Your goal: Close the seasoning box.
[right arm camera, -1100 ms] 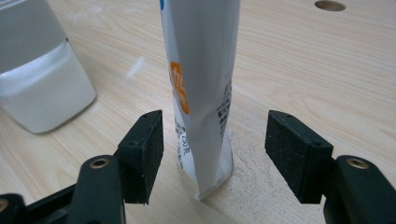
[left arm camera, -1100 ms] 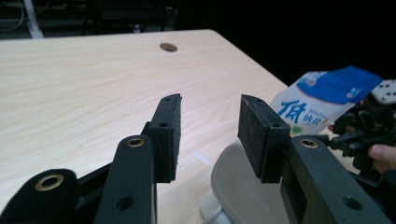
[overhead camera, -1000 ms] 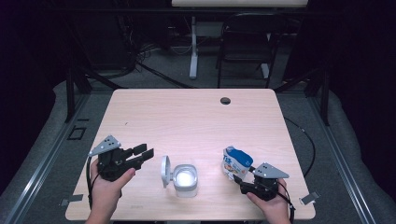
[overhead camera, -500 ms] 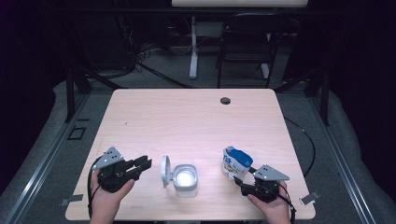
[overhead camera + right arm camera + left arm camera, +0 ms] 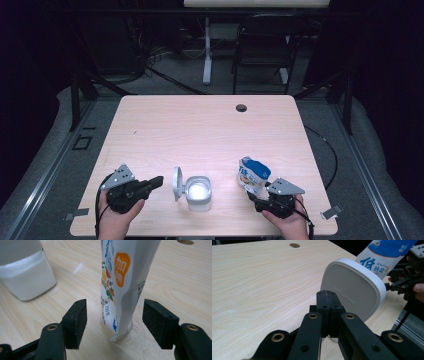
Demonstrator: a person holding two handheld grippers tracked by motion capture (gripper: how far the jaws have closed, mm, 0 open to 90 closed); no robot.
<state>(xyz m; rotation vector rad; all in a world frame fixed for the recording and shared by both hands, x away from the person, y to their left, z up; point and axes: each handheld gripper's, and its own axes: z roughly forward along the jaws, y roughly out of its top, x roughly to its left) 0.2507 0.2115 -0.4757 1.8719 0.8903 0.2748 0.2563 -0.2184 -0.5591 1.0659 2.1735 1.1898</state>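
Observation:
A clear square container [image 5: 198,193] of white powder stands near the table's front edge, its white hinged lid [image 5: 177,183] tipped open to the left. My left gripper [image 5: 158,181] is shut with nothing in it, its tips just short of the lid [image 5: 352,290]. A blue and white pouch [image 5: 253,174] with printed characters stands upright to the right of the container. My right gripper [image 5: 120,317] is open, its pads [image 5: 76,322] on either side of the pouch's [image 5: 122,277] base without touching it. The container [image 5: 25,275] stands at the left of the right gripper view.
The pale wooden table [image 5: 200,130] has a round cable hole [image 5: 241,107] near its far edge. A chair and a desk leg stand on the dark floor beyond. The other hand's gripper [image 5: 404,277] is at the right edge of the left gripper view.
My left gripper has dropped lower and drawn back toward the near edge, its tips now level with the lid. The right gripper, pouch and container have stayed put.

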